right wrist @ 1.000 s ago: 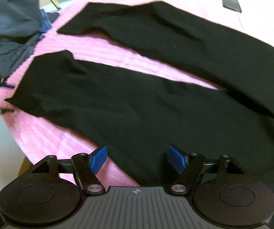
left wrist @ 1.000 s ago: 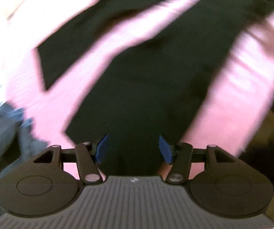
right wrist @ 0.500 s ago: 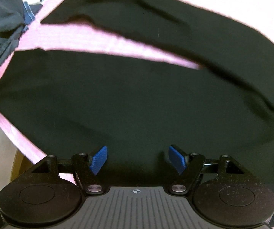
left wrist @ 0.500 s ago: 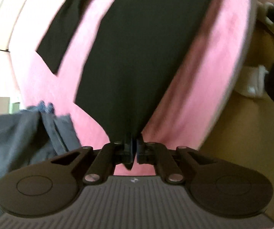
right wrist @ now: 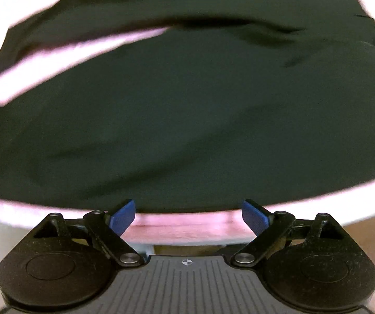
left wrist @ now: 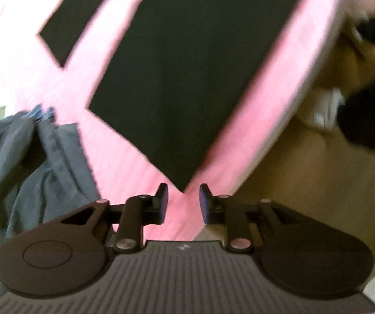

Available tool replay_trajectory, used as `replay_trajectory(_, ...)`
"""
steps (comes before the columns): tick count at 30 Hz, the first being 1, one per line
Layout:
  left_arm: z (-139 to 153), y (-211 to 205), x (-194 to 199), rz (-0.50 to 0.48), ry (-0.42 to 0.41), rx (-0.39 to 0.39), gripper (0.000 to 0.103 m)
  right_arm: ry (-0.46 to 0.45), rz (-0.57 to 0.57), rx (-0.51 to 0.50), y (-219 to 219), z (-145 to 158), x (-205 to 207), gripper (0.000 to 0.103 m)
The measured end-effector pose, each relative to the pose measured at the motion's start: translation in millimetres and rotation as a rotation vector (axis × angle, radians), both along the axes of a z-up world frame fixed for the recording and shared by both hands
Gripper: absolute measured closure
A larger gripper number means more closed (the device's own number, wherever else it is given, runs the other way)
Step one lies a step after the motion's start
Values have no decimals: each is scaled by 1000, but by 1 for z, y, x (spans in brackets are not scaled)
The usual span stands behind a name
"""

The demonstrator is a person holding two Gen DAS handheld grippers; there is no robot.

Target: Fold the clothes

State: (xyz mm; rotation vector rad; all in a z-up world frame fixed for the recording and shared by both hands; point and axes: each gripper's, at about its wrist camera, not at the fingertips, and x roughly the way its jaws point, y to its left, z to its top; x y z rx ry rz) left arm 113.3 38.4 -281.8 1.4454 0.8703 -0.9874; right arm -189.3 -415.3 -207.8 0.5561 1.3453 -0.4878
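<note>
Black trousers [left wrist: 187, 78] lie spread on a pink cover [left wrist: 124, 162], the two legs apart with a pink strip between them. In the left wrist view, one leg's hem corner points at my left gripper [left wrist: 183, 198]. Its jaws are opening and stand a little apart, and the corner lies just ahead of the blue pads [left wrist: 162, 196], not pressed. In the right wrist view the black cloth [right wrist: 187, 117] fills most of the picture. My right gripper [right wrist: 188, 213] points down at its near edge, its jaws opening wide with only pink cover between them.
A heap of grey-blue clothes [left wrist: 22, 167] lies left of the trouser hem. The pink cover's edge [left wrist: 278, 136] runs down the right side, with brown floor [left wrist: 305, 196] beyond it. Blurred white and dark shapes [left wrist: 328, 104] sit there.
The left gripper closed on the hem corner half a second ago, then parted and let it lie free. The right gripper moved in over the trousers' near edge and opened wider.
</note>
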Motion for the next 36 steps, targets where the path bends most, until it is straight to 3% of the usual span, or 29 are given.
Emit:
replay_trajectory(1,9,-5,9,42,2,-32,76,-8,-47,-28,-2,11,-6,11)
replay_trajectory(3,30,-18,16,128,10,-105,71,-24,-124,-70,-7,32,-16,0)
replay_trajectory(6,60,-40,25,236,28,-214,60,-51,-197,-112,-13,61,-29,0)
replay_trajectory(9,88,-66,20,291,52,-293,48,-67,-237,-154,-20,86,-40,0)
replay_trajectory(15,132,-111,9,322,73,-396,12,-127,-310,-184,-44,121,-60,0)
replay_trajectory(23,149,-139,12,382,43,-405,10,-97,-213,-167,-54,127,-48,0)
replay_trajectory(36,159,-177,3,354,49,-450,10,-62,-119,-201,-46,128,-42,0)
